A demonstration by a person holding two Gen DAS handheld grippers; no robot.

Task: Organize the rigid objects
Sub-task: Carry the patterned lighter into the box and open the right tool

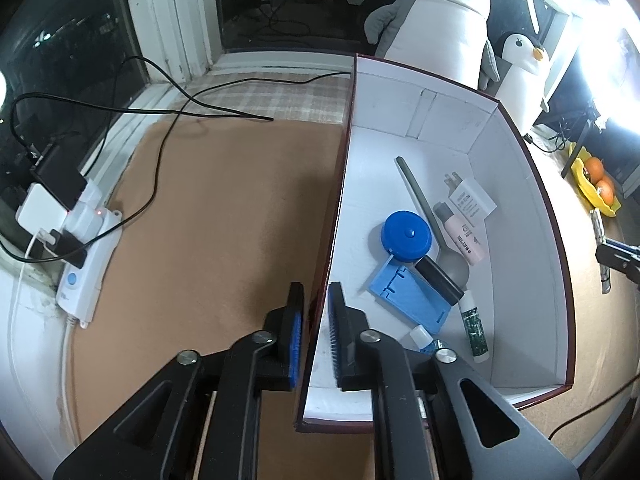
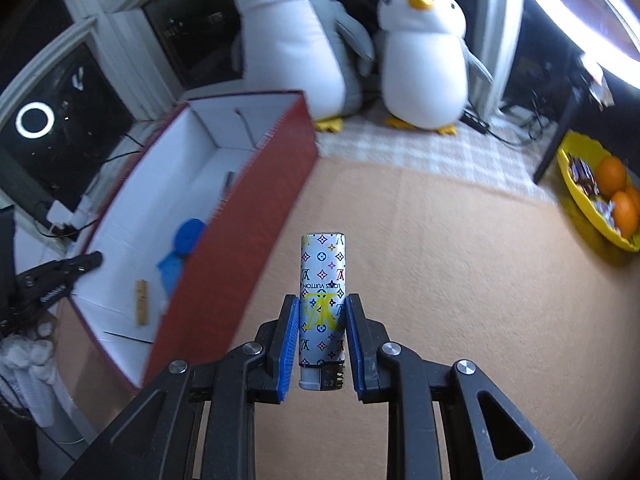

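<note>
- The brown mat [image 2: 420,240] covers the surface under everything.
- The red box [image 1: 558,280] with a white interior stands on the mat, open-topped; it holds a blue round tape measure [image 1: 407,236], a blue folding stand [image 1: 412,296], a pink tube [image 1: 466,236], a white plug adapter [image 1: 470,200] and a small green-patterned tube [image 1: 474,326].
- The left gripper [image 1: 318,300] straddles the box's near wall, its pads clamped on that wall, one finger inside and one outside.
- The right gripper [image 2: 322,320] grips a lighter [image 2: 323,280] above the mat, just right of the box: a silver body printed with a multicoloured monogram pattern, its white-and-black head toward the camera.
</note>
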